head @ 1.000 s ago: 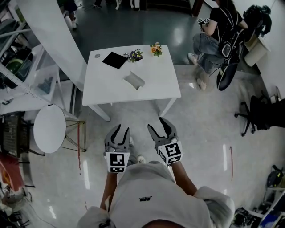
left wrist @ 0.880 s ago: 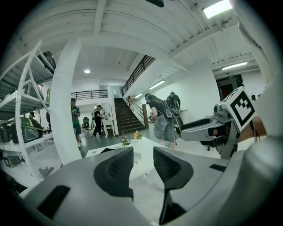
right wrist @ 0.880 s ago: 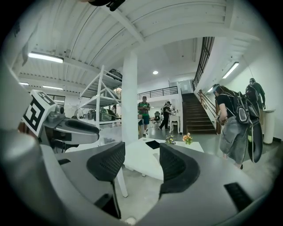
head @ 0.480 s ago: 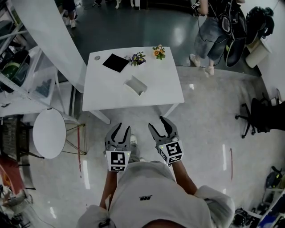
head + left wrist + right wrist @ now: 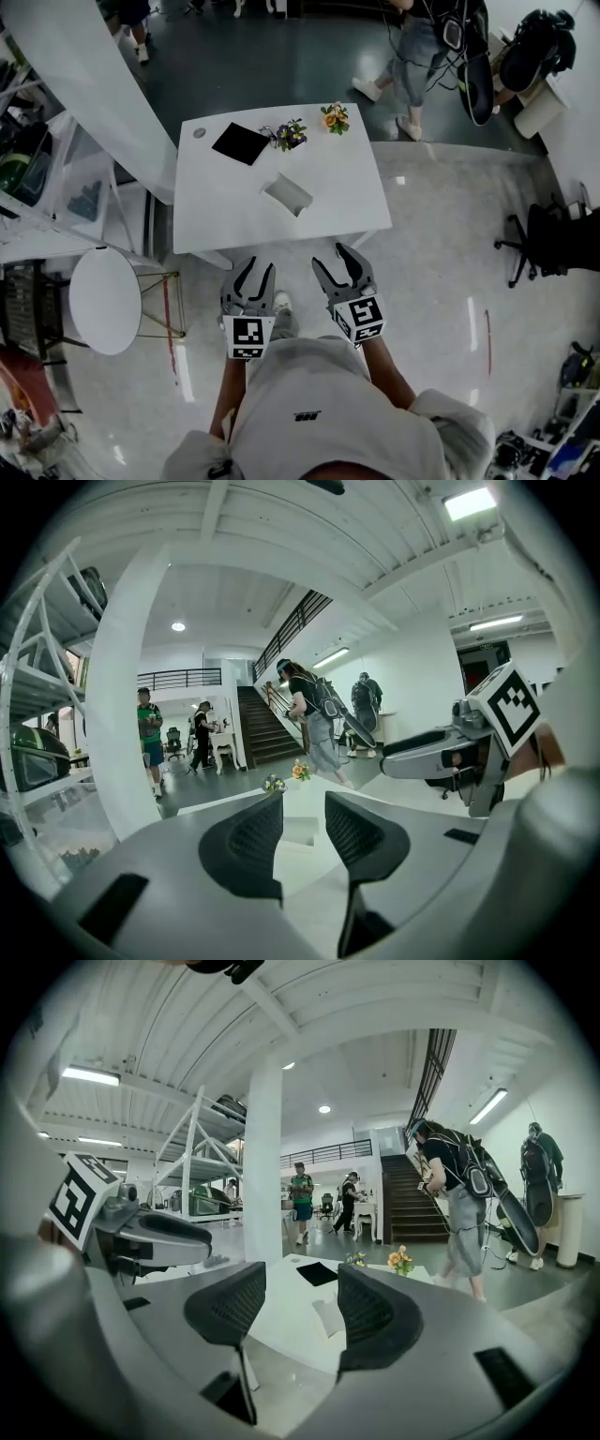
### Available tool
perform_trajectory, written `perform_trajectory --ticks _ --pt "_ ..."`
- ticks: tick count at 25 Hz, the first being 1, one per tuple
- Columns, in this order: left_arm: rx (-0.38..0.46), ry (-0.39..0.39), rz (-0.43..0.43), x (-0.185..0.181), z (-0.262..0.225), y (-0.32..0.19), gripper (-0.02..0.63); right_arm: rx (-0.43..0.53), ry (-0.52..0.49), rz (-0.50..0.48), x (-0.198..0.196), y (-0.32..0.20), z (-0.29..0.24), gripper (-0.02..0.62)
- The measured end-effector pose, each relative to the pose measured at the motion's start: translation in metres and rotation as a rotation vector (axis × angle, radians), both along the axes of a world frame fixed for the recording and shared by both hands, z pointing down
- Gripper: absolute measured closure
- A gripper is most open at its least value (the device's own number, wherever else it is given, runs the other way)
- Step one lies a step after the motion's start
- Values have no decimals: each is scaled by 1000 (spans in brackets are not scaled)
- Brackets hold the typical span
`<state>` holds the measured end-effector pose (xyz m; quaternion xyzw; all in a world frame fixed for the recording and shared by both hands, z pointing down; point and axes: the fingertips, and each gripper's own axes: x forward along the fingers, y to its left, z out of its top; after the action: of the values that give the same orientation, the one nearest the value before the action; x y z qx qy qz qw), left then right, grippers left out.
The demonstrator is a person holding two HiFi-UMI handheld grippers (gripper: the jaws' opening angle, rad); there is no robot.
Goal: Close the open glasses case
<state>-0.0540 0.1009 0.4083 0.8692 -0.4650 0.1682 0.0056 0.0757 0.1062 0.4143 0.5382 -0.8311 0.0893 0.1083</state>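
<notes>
An open white glasses case (image 5: 289,194) lies near the middle of a white table (image 5: 337,211), and shows small in the right gripper view (image 5: 328,1317). My left gripper (image 5: 252,277) and right gripper (image 5: 337,265) are held side by side short of the table's near edge, well away from the case. Both stand open with nothing between the jaws. In the left gripper view the case (image 5: 300,832) shows partly between the jaws of my left gripper (image 5: 304,830), with the other gripper (image 5: 450,757) at the right. Over the table's near part sits my right gripper (image 5: 302,1312).
A black flat pad (image 5: 240,143), two small flower bunches (image 5: 288,136) (image 5: 331,117) and a small round disc (image 5: 198,133) sit at the table's far side. A white pillar (image 5: 94,84), shelving and a round white stool (image 5: 105,300) stand left. A person (image 5: 422,47) walks beyond the table.
The table has come a little nearer to both grippers in the head view. The person beyond the table has walked leftward. Both grippers stay open.
</notes>
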Motion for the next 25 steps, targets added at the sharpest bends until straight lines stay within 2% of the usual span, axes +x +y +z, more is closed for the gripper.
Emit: perform_trajectory --ticks 15,25 --pt "-6 23 65 -5 7 -84 453 7 9 57 -9 -76 5 354" --pt "-2 33 113 -7 10 -123 453 12 16 105 -11 -109 5 356"
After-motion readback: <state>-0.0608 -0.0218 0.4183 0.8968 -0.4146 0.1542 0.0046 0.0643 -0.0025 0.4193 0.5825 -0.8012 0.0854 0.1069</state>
